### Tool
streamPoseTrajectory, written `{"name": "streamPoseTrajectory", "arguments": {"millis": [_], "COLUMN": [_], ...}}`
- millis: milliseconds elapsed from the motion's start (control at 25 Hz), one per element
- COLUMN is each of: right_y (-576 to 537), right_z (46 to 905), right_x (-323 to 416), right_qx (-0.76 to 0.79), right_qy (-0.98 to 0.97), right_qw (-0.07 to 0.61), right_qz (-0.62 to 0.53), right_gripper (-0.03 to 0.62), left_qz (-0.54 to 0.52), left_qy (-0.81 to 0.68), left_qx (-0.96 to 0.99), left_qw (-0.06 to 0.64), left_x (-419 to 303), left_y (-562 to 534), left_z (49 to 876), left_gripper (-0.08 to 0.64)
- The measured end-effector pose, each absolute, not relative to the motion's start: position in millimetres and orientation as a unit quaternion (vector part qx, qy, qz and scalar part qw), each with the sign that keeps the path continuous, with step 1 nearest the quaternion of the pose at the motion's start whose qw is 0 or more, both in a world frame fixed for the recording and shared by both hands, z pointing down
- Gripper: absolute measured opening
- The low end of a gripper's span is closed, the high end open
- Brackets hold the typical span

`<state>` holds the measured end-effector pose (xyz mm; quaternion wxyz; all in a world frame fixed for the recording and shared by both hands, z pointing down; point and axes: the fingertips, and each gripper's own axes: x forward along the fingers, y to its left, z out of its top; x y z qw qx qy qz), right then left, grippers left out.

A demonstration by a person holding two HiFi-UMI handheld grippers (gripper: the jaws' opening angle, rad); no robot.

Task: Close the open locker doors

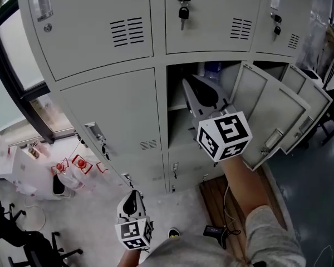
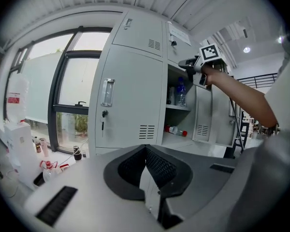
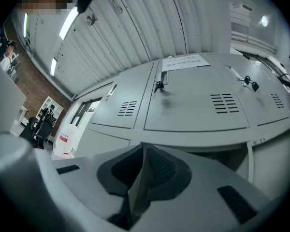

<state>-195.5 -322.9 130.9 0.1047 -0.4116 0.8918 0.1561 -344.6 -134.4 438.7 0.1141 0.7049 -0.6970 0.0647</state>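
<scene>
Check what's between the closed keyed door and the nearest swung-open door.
The open compartment: one bottle stands on its shelf, and a second bottle lies below. The right gripper sits before its top edge. The left gripper view shows this best.

The open locker has a shelf with a clear bottle standing on it. On the compartment bottom below, a red-capped bottle lies on its side. The pale floor holds red-and-white bits near the window. A brown wooden board lies before the lockers, with a small black thing at its near end.
</scene>
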Motion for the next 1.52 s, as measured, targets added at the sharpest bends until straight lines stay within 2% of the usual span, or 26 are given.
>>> {"name": "streamPoseTrajectory", "arguments": {"millis": [320, 600, 800, 1040, 1520], "right_y": [-214.1, -169.5, -164.6, -161.4, -161.1], "right_z": [254.0, 343.9, 358.0, 357.3, 364.0], "right_x": [-151.1, -76.4, -48.9, -36.4, -3.5], "right_qx": [-0.41, -0.486, -0.525, -0.541, -0.578], "right_qy": [0.89, 0.872, 0.851, 0.841, 0.816], "right_qw": [0.026, -0.001, 0.004, -0.003, -0.008], "right_qz": [0.195, 0.057, 0.018, 0.027, 0.022], "right_gripper": [0.055, 0.055, 0.055, 0.055, 0.055], "left_qz": [0.067, 0.062, 0.074, 0.081, 0.075], "left_qy": [-0.652, -0.616, -0.588, -0.567, -0.548], "left_qx": [0.748, 0.779, 0.8, 0.816, 0.828], "left_qw": [0.107, 0.099, 0.094, 0.083, 0.089], "left_x": [-303.3, -265.0, -235.2, -209.6, -193.4], "left_y": [-146.9, -156.0, -159.0, -162.6, -168.4], "left_z": [437.3, 433.8, 437.1, 435.0, 443.4], "left_gripper": [0.008, 0.006, 0.006, 0.006, 0.006]}}
